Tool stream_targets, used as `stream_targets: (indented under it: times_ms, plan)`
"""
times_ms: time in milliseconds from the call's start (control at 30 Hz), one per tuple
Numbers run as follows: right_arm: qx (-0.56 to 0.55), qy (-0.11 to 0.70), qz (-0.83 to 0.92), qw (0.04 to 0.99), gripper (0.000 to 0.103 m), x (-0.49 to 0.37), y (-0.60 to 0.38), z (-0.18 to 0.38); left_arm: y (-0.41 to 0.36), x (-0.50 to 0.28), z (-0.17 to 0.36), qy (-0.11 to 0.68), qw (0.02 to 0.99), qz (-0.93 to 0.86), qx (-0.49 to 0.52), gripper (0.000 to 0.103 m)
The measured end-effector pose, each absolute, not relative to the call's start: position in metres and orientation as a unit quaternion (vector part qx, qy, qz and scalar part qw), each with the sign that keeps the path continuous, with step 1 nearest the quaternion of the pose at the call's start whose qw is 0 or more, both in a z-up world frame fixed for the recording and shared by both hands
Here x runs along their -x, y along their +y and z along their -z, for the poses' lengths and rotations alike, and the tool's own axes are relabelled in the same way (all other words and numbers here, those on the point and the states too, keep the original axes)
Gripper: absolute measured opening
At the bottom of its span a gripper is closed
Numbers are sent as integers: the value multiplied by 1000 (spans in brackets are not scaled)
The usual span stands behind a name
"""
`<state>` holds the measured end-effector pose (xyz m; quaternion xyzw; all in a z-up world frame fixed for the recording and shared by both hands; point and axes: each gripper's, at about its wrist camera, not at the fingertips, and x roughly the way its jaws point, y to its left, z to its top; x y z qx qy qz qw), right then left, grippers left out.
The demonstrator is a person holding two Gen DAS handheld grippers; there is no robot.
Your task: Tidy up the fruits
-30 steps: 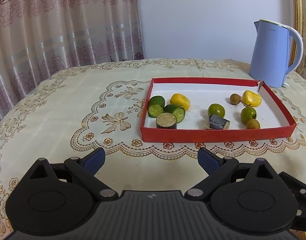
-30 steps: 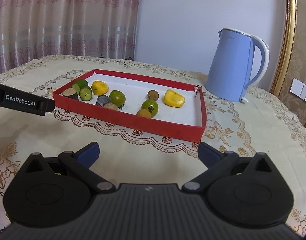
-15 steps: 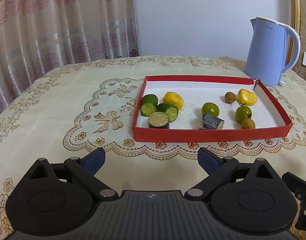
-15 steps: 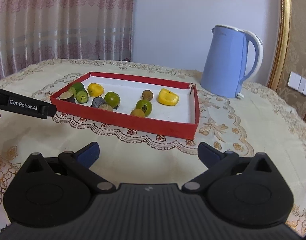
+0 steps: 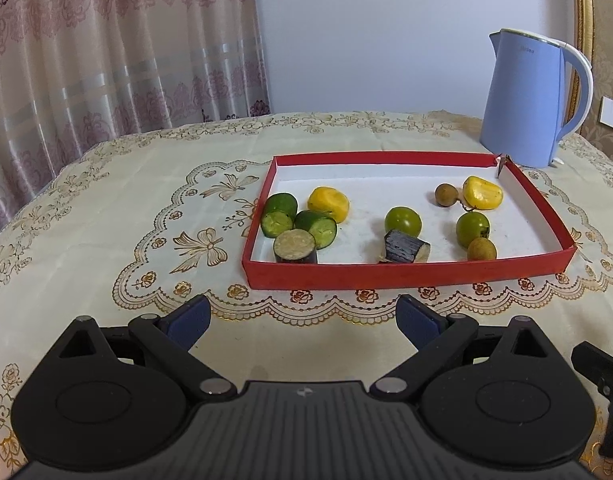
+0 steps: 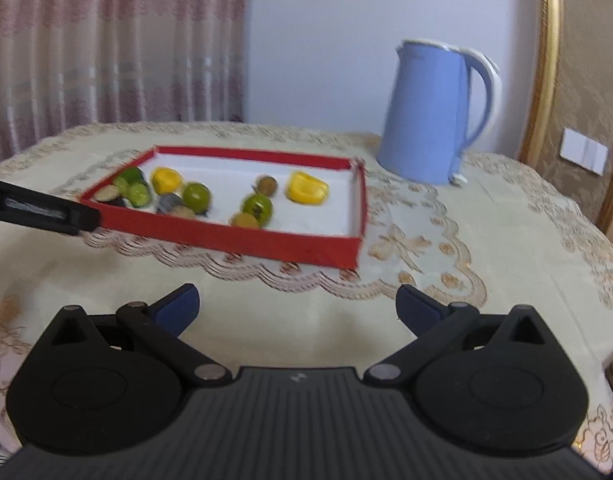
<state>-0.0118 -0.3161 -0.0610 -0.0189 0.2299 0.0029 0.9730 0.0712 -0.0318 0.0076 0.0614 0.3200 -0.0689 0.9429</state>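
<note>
Evidently an approach step: left gripper [image 5: 302,314] and right gripper [image 6: 296,304] hover before the red tray [image 5: 406,276], jaws spread wide, holding nothing. All fruits [image 5: 402,221] lie inside it, mixed. Sorting likely requires reaching over the near wall. Only the right view, blurred, shows the left gripper's body; both show the kettle [image 6: 430,112].

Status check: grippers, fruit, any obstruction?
Left gripper open, empty. Right gripper open, empty. Fruit untouched in red tray. Approach clear; kettle behind tray.
</note>
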Motion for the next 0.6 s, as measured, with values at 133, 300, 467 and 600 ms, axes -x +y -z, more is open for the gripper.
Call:
stream_targets:
  times_ms: [133,300,467,600]
  plan:
    - [29,230,-2,973,103,9,-311,61,-33,-70,-8,319,943,69,-61,100]
    - [19,243,8,970,103,5,-316,68,-35,-69,-7,319,943,67,-66,100]
    - [23,236,10,971,103,10,-316,65,-34,-71,-7,324,942,65,-63,100]
    - [25,234,11,972,103,12,-316,63,-34,-69,-7,324,942,67,-62,100]
